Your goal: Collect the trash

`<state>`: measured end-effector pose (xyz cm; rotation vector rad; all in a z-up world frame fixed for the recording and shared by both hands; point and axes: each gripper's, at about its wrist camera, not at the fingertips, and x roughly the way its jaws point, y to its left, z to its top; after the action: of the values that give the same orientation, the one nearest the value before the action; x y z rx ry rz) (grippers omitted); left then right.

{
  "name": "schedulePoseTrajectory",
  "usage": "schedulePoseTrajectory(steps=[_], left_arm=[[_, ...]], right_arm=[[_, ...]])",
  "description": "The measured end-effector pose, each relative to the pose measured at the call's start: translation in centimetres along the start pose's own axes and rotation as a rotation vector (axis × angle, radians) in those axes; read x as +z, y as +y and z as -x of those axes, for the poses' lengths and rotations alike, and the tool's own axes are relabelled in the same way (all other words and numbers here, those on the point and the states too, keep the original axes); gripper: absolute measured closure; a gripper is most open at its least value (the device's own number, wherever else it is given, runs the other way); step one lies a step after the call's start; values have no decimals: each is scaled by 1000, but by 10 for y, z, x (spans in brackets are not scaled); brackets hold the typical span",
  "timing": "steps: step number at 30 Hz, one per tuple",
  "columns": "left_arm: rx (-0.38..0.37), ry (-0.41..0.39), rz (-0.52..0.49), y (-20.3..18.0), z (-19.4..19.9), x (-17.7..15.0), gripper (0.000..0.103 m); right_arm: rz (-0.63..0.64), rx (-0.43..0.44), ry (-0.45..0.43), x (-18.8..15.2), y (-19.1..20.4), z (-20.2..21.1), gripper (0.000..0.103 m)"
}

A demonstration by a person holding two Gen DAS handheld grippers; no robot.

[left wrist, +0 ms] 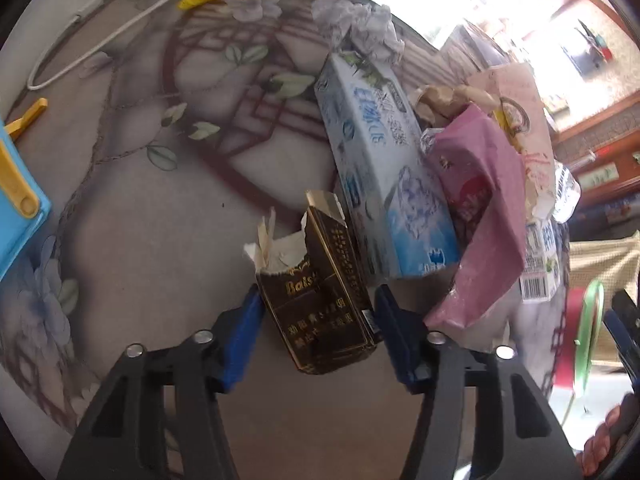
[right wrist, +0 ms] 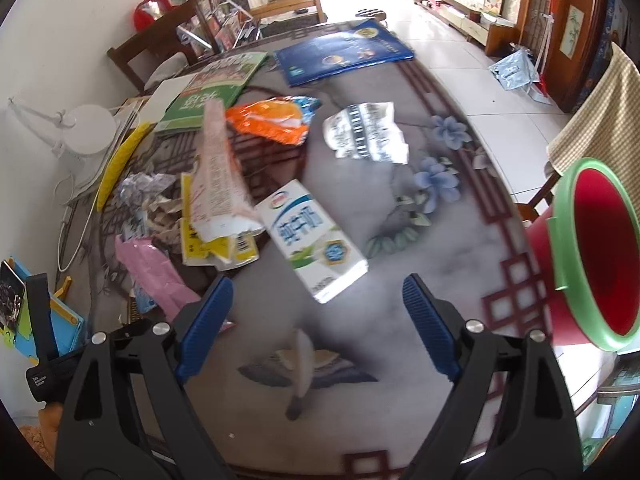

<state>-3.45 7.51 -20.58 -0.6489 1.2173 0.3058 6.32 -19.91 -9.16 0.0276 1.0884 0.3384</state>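
While the trash lies scattered across the patterned table (right wrist: 440, 240), we read the left tool (left wrist: 316, 312) as partly closed around a torn brown cigarette pack (left wrist: 320, 292). Its blue pads sit against the pack's two sides, so we judge it gripped, held by its narrow width because that is the firmest way to take a crushed box. The pack stands tilted, its ripped top pointing away from us, just beside the blue-and-white carton (left wrist: 380, 172) and the pink wrapper (left wrist: 480, 216) heaped together.

Our right tool (right wrist: 318, 320) stands wide apart with nothing between its jaws. It hangs above bare table just short of the white milk carton (right wrist: 312, 240), which we take as its likely next pick.

The right wrist view gives us what the left cannot: the red bin with a green rim (right wrist: 592, 252) standing at the table's edge, its mouth tipped toward us, plus the orange wrapper (right wrist: 272, 120) and crumpled foil (right wrist: 366, 132) farther off. The left wrist view alone shows the grip on the pack close up; only a sliver of the bin shows at its right edge.
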Motion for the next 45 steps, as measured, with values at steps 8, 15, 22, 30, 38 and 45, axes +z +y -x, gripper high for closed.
schedulePoseTrajectory(steps=[8,15,22,30,38,45], left_arm=[[-31,-57,-46,24,22,10,68],[-5,-79,-88,29,27,21,66],[-7,-68,-72,39,27,22,61],[1,-80,-38,56,32,21,53],[4,-74,-37,59,31,19,53],[-1,-50,-54,50,18,21,48]], right_arm=[[75,72,80,-8,56,-31,18],[136,96,151,-12,88,-57,18],[190,104,187,-17,110,-70,16],[202,101,198,-18,119,-79,16],[224,107,211,-22,124,-89,63],[178,110,225,-29,104,-80,71]])
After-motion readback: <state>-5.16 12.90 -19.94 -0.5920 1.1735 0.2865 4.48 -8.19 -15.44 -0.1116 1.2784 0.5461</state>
